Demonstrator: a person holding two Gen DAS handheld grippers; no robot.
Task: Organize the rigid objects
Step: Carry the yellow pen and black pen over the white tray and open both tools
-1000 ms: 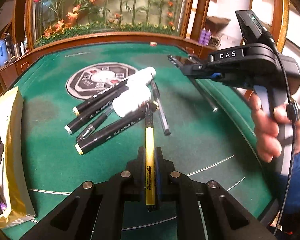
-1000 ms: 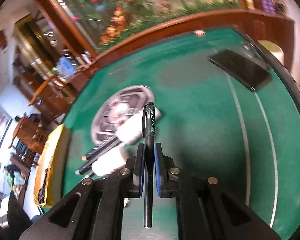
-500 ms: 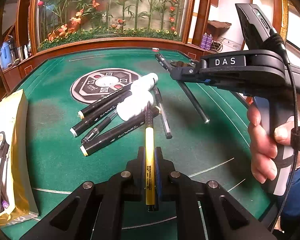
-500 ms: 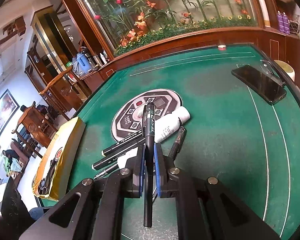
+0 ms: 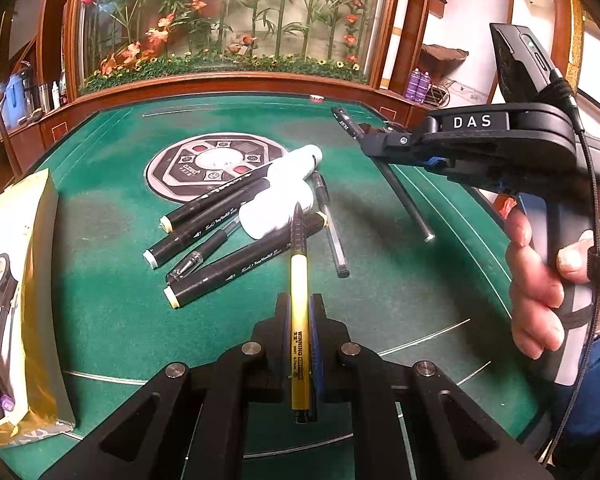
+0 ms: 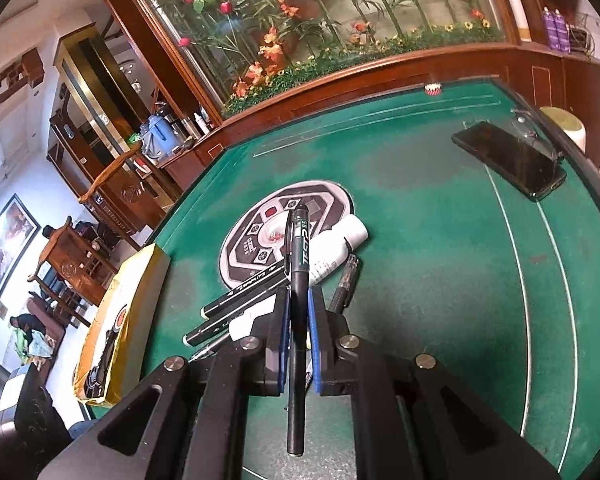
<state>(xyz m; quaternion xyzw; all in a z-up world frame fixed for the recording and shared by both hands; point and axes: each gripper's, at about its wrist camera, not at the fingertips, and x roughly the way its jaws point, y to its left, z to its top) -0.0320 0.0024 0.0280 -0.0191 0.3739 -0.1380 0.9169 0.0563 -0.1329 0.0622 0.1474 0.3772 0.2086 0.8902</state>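
My left gripper [image 5: 300, 312] is shut on a yellow pen [image 5: 299, 292] with a black tip, held above the green table. My right gripper [image 6: 299, 300] is shut on a black pen [image 6: 299, 292]; it also shows in the left wrist view [image 5: 384, 146] at the right, with the black pen [image 5: 404, 200] slanting down from it. On the felt lies a pile: black markers [image 5: 236, 268], two white bottles [image 5: 278, 216], a clear pen [image 5: 332, 228]. The same pile shows under the right gripper, with markers [image 6: 244, 292] and a white bottle [image 6: 332, 252].
A gold box [image 5: 16, 292] stands at the table's left edge, also in the right wrist view [image 6: 120, 320]. A round grey emblem [image 5: 216, 164] marks the table centre. A black phone [image 6: 508, 160] lies at the far right. A wooden rail [image 5: 228, 84] rims the table.
The right gripper with its black pen has swung toward the pile and tilted, so its view now looks down on the markers. The left gripper has barely shifted.
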